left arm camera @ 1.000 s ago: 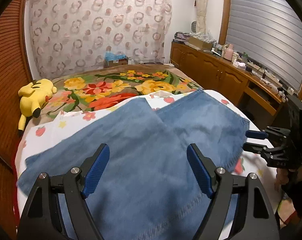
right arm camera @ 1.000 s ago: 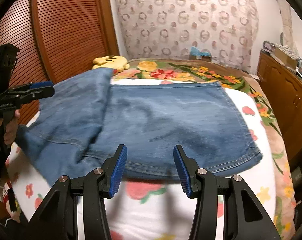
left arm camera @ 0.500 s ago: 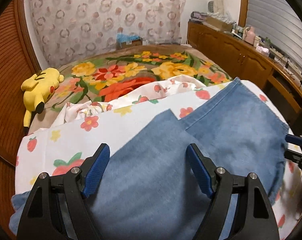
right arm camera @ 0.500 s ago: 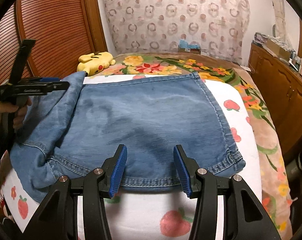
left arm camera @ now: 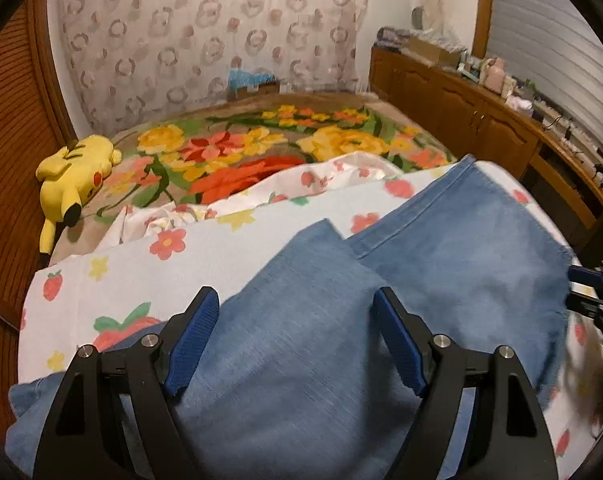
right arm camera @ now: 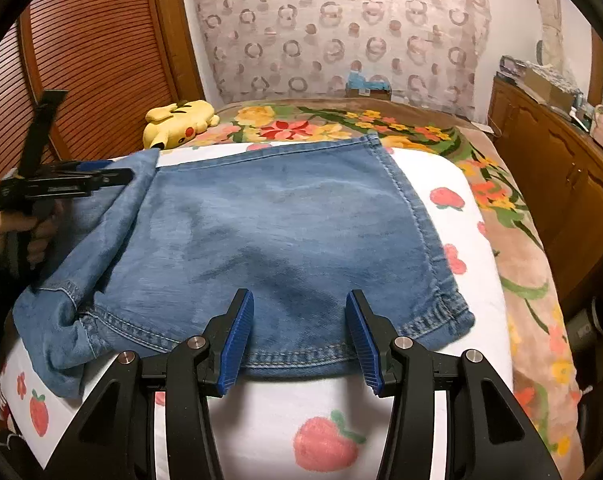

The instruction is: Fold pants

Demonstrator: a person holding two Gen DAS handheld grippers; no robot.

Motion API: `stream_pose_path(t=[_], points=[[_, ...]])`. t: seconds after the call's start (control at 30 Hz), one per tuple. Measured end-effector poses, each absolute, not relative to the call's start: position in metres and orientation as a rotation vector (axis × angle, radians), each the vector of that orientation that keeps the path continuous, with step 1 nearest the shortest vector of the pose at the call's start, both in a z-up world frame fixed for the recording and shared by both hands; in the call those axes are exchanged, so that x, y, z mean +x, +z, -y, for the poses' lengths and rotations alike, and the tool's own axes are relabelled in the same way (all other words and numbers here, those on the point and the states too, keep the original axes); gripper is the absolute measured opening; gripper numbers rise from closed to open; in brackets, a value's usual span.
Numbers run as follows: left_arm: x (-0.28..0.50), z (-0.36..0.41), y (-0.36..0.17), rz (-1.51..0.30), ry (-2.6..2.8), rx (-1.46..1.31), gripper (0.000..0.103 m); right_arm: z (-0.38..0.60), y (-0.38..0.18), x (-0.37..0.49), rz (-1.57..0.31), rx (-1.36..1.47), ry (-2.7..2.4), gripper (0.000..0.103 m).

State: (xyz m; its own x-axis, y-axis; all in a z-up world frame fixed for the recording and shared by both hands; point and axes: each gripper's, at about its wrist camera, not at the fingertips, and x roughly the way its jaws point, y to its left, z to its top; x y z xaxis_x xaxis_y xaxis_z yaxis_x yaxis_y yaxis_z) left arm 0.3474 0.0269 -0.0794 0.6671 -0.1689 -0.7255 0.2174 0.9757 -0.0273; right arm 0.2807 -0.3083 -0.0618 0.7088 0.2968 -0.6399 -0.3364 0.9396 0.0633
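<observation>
While the blue denim pants lie spread over the strawberry-print sheet in the middle of the right wrist view, their left end is bunched up into a raised fold at the left edge of the frame. At that far left a hand grips the handle of the left gripper, whose black fingers reach level to the raised denim edge; from this side I cannot tell whether they touch the cloth. In its own view the left gripper stands spread wide at the lower centre, blue pads apart, hanging over the folded layer of the pants with nothing pinched between them.

Further along, in the upper left of both views, a yellow plush toy lies on the flowered blanket beside the wooden slatted wall.

At the bottom centre of the right wrist view, the right gripper sits half spread over the stitched hem edge of the pants, its pads clear of the denim on either side. It gets a small showing at the right edge of the left view too. A wooden cabinet with cluttered top runs along the right side.
</observation>
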Motion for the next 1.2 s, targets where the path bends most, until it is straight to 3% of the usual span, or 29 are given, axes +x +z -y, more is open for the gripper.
stream_pose_path(t=[0.37,1.2], points=[[0.296,-0.006,-0.055,-0.725,-0.324,0.033,0.080,0.334,-0.058,0.272,-0.711,-0.030,0.246,0.050],[0.284,0.024,-0.103,-0.795,-0.377,0.088,0.080,0.341,-0.055,0.291,-0.781,0.017,0.138,0.050]])
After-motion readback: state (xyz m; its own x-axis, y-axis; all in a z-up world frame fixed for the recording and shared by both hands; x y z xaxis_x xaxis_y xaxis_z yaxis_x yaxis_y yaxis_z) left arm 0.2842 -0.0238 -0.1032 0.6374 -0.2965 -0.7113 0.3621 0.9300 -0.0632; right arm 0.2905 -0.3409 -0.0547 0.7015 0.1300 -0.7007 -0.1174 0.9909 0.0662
